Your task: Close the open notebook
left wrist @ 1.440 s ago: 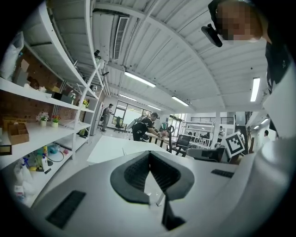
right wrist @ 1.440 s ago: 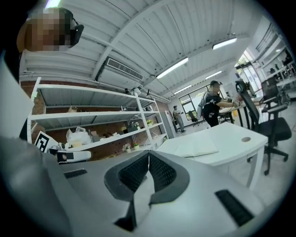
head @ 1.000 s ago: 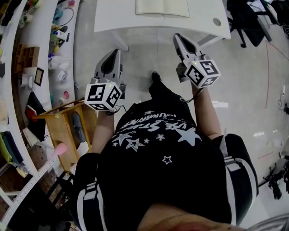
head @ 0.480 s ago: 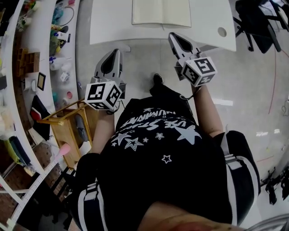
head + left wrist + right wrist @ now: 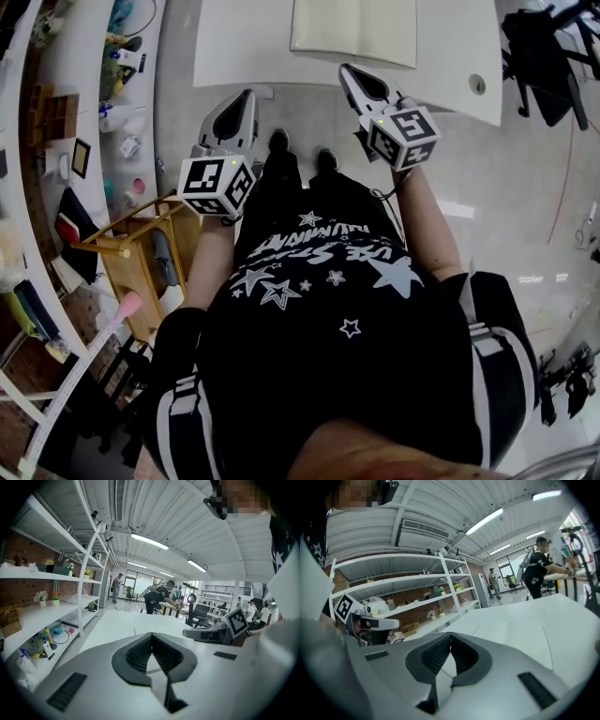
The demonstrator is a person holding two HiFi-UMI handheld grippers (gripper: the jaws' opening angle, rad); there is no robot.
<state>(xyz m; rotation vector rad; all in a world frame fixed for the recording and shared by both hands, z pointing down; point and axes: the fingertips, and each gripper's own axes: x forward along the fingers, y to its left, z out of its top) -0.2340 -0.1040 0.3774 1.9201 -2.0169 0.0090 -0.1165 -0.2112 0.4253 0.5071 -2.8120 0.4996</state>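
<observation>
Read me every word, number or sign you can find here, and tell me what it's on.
Black shirt: white lettering among stars, upside down and warped; I can't read it with confidence.
Cubes on the left gripper and right gripper: black-and-white square patterns, not letters or numbers.
Open notebook: no writing can be made out on its pages.
Shelf items: any labels are too small to read.

The head camera looks steeply down past the person (image 5: 328, 309) to the floor (image 5: 525, 187), with the white desk (image 5: 244, 42) at its top edge. Each tool camera sits close behind its own jaws, facing nearly level across that same desk. The view from the left tool (image 5: 247, 94) catches the right tool (image 5: 346, 68) at its right, and the reverse holds.
</observation>
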